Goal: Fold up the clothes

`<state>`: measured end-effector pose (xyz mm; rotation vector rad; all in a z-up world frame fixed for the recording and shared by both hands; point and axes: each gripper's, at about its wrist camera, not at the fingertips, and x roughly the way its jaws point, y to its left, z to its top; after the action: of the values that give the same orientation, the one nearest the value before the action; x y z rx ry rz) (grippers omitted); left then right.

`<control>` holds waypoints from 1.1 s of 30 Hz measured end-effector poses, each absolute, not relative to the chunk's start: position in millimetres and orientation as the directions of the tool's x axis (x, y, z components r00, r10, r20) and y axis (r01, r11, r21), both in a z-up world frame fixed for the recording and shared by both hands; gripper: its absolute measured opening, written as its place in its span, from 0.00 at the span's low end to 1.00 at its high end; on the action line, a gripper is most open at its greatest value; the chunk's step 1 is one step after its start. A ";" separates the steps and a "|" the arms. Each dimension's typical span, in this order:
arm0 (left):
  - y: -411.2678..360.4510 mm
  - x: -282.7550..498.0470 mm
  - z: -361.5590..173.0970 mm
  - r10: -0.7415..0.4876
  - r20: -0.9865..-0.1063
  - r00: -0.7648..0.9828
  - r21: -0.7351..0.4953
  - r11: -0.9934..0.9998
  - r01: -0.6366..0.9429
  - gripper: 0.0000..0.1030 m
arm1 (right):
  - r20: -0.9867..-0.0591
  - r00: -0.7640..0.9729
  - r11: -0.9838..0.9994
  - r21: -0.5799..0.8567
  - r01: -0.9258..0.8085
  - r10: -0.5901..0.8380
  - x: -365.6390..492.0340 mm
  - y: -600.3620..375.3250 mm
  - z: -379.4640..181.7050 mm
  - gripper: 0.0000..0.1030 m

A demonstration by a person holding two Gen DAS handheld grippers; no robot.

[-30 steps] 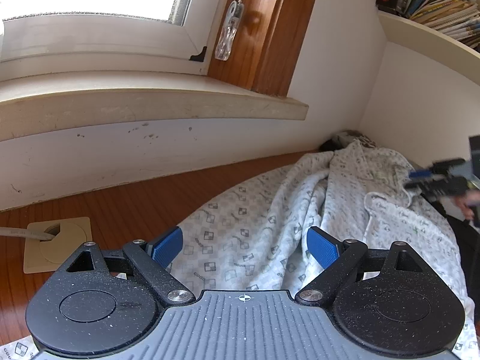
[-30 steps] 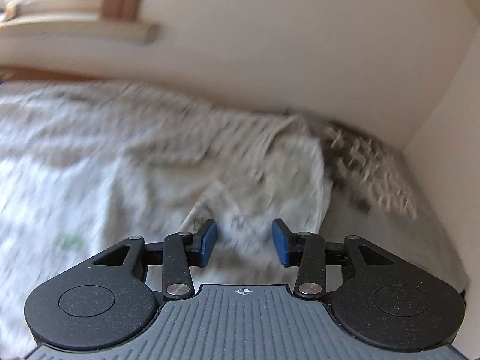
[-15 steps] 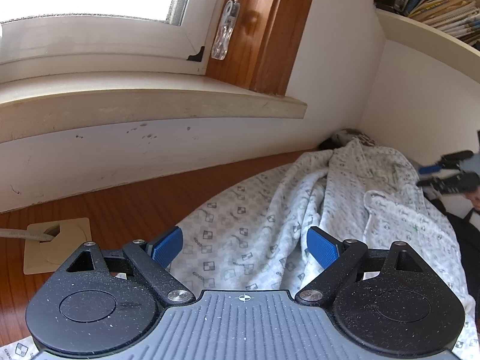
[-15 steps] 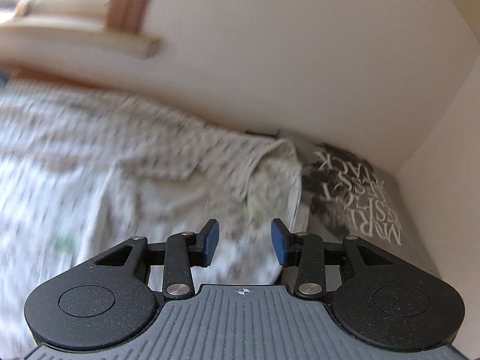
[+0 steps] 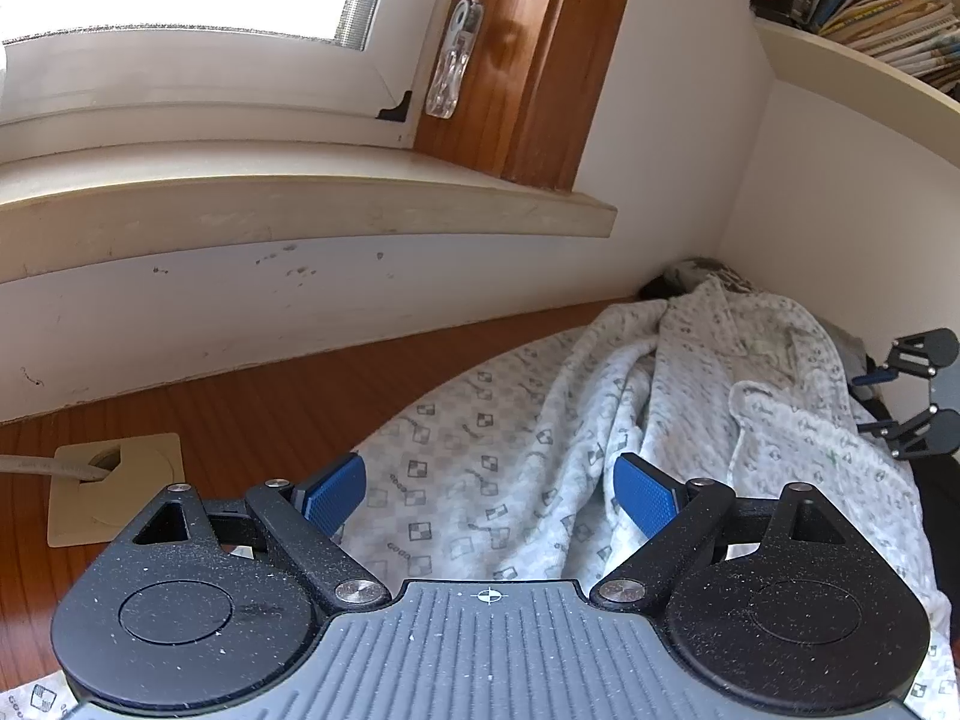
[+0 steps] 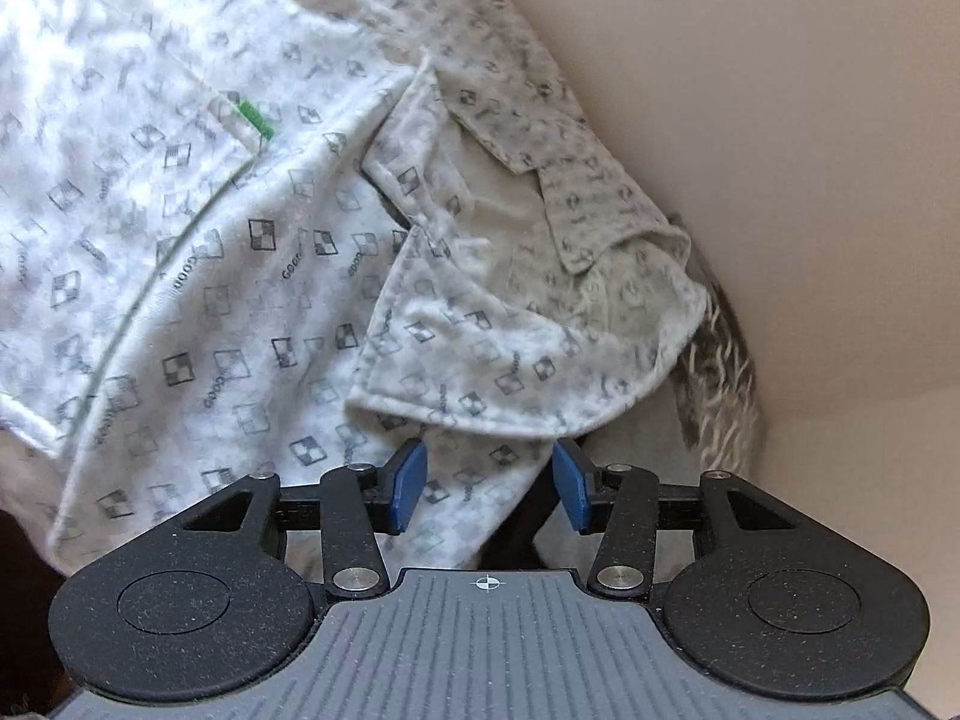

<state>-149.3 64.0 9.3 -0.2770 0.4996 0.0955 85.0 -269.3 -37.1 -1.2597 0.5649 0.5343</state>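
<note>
A white patterned pyjama shirt (image 5: pixel 540 438) lies crumpled on the wooden desk (image 5: pixel 252 414), stretching toward the corner. My left gripper (image 5: pixel 489 492) hovers wide open over its near part, holding nothing. In the right wrist view the shirt (image 6: pixel 198 252) fills the frame, with its collar (image 6: pixel 558 210) and a folded flap (image 6: pixel 480 372) near the wall. My right gripper (image 6: pixel 489 483) is open just above the flap's edge, cloth below its blue pads but not pinched. The right gripper (image 5: pixel 900 396) also shows at the left view's right edge.
A dark printed garment (image 6: pixel 714 384) lies under the shirt by the corner wall (image 6: pixel 780 150). A windowsill (image 5: pixel 300 204) juts over the desk's back. A cable grommet (image 5: pixel 114 486) sits at the left. A bookshelf (image 5: pixel 870 12) hangs above right.
My right gripper has tilted down and closed in on the shirt's collar area, which now fills its view. The left gripper has stayed put and open.
</note>
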 end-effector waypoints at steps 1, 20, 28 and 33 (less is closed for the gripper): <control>64.1 -149.3 9.4 0.023 -0.485 0.874 -0.239 0.958 -0.158 0.89 | -0.652 0.755 0.207 -0.731 -0.650 0.065 85.0 -266.9 -39.2 0.46; 65.4 -149.3 8.7 0.020 -0.487 0.873 -0.241 0.958 -0.156 0.89 | -0.526 0.841 0.382 -0.757 -0.530 0.124 150.8 -226.2 -4.0 0.03; 64.9 -148.7 8.7 0.020 -0.487 0.873 -0.237 0.959 -0.154 0.89 | -0.427 0.904 0.555 -0.755 -0.348 -0.013 191.2 -207.8 -20.0 0.31; 60.1 -149.0 10.6 0.032 -0.484 0.874 -0.204 0.968 -0.149 0.89 | -0.432 0.894 0.798 -0.495 -0.343 0.117 163.1 -235.7 5.5 0.50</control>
<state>-149.0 60.1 10.6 -0.2398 0.4987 0.0952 163.1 -235.7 5.5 -0.5995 0.3968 0.2537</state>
